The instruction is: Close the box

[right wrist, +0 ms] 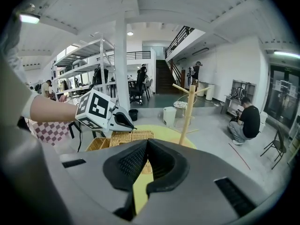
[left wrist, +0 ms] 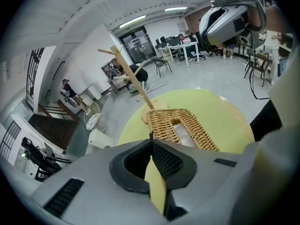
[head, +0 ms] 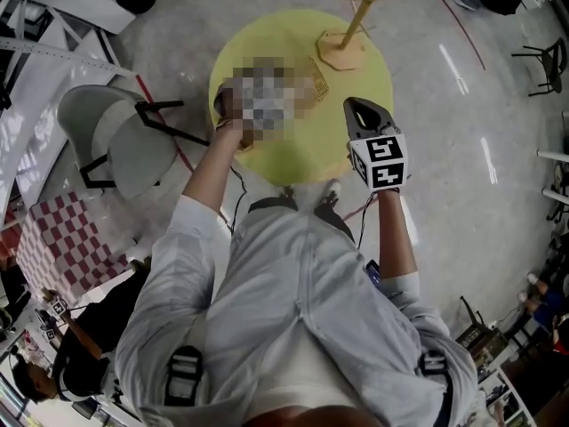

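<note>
A wicker box [left wrist: 185, 128] with a slot in its top lies on the round yellow table [head: 293, 154]. A mosaic patch hides most of it in the head view, where only a wicker edge [head: 317, 85] shows. My left gripper [left wrist: 151, 139] is shut and empty, held just short of the box's near end. In the right gripper view the left gripper [right wrist: 125, 121] hovers over the wicker [right wrist: 126, 137], and an open basket part [right wrist: 96, 144] shows beside it. My right gripper [right wrist: 146, 142] is also shut and empty, raised at the table's right side [head: 352, 105], apart from the box.
A wooden peg stand [head: 343, 44] rises at the table's far right, behind the box. A grey chair [head: 116, 140] stands left of the table. A person [right wrist: 246, 118] crouches on the floor beyond. Cables hang near my legs.
</note>
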`<state>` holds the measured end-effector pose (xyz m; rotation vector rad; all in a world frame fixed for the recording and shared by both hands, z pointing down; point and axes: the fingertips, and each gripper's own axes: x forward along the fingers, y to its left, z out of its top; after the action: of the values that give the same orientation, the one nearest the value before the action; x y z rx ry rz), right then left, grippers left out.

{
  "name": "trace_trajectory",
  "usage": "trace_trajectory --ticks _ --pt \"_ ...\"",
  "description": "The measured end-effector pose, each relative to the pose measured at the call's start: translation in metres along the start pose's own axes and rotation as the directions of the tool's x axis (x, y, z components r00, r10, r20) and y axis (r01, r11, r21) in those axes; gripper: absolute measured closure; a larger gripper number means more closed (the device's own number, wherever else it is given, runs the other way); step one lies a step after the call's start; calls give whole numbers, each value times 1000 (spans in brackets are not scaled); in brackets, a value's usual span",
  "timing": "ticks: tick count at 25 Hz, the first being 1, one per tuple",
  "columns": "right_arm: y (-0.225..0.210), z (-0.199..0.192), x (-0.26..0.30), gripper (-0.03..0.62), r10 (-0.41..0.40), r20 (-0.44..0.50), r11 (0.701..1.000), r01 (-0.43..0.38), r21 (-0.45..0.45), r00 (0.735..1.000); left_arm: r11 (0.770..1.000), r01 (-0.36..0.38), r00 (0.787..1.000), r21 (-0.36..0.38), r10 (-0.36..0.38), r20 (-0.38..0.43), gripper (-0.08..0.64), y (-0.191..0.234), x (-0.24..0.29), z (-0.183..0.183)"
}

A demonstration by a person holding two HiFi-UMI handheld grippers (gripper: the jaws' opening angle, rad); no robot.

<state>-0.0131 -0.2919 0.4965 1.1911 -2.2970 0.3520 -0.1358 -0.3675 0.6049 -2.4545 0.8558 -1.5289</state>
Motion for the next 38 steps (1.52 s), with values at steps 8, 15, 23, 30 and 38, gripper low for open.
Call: trace_trajectory --ticks 8,15,23,30,38 --pt "-9 -10 14 571 -38 -57 999 39 17 998 991 95 995 -92 -97 -13 522 0 44 -29" --pt "-16 -15 10 571 -59 -76 998 60 17 995 992 89 996 -86 -91 -19 522 -6 57 -38" --pt "-14 -12 -5 571 -57 -62 998 56 -17 996 991 55 998 -126 -56 -3 454 -5 50 -36" --pt "-28 -4 -35 571 -94 -2 994 93 -53 996 989 -12 1000 -148 16 19 445 -7 14 -16" --pt "-56 26 -89 570 -151 112 982 162 -96 982 981 -145 981 -131 160 110 522 -7 -52 46"
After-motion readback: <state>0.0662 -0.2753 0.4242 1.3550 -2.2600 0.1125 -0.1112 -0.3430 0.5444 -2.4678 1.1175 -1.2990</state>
